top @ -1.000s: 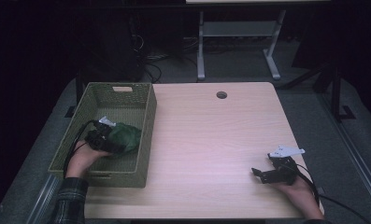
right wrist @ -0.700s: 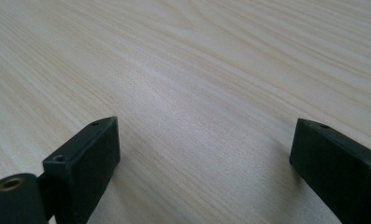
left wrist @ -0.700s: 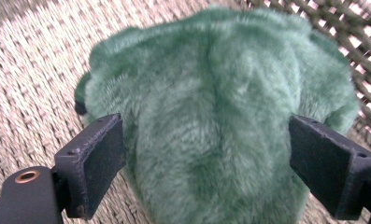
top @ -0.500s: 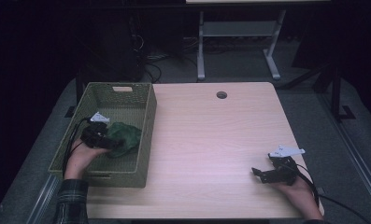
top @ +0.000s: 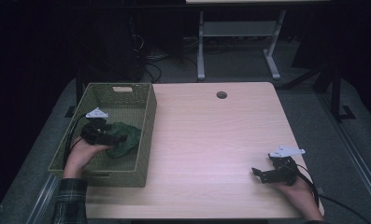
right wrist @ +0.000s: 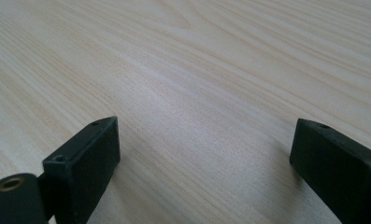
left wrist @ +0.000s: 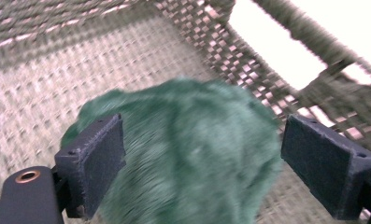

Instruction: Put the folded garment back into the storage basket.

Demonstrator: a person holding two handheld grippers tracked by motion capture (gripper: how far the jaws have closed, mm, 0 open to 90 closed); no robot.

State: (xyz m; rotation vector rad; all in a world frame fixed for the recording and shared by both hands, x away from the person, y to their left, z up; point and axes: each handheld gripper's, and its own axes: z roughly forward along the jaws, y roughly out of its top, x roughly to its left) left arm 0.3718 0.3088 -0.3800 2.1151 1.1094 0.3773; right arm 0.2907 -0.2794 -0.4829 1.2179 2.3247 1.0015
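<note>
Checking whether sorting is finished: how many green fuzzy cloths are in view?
1. The green fuzzy cloth lies inside the woven basket, at its right side; more could be hidden beneath.

You opened your left gripper (left wrist: 192,163) off the green plush toy (left wrist: 183,149) in the woven basket (top: 146,121) and lifted it slightly; the toy lay released.

The green fuzzy thing (left wrist: 183,154) looks blurry in the left gripper view, and the bottom edge of the picture cuts it off. In the high view, the left gripper (top: 112,138) hides part of it. The basket (top: 146,135) wall hides its lower side.
</note>
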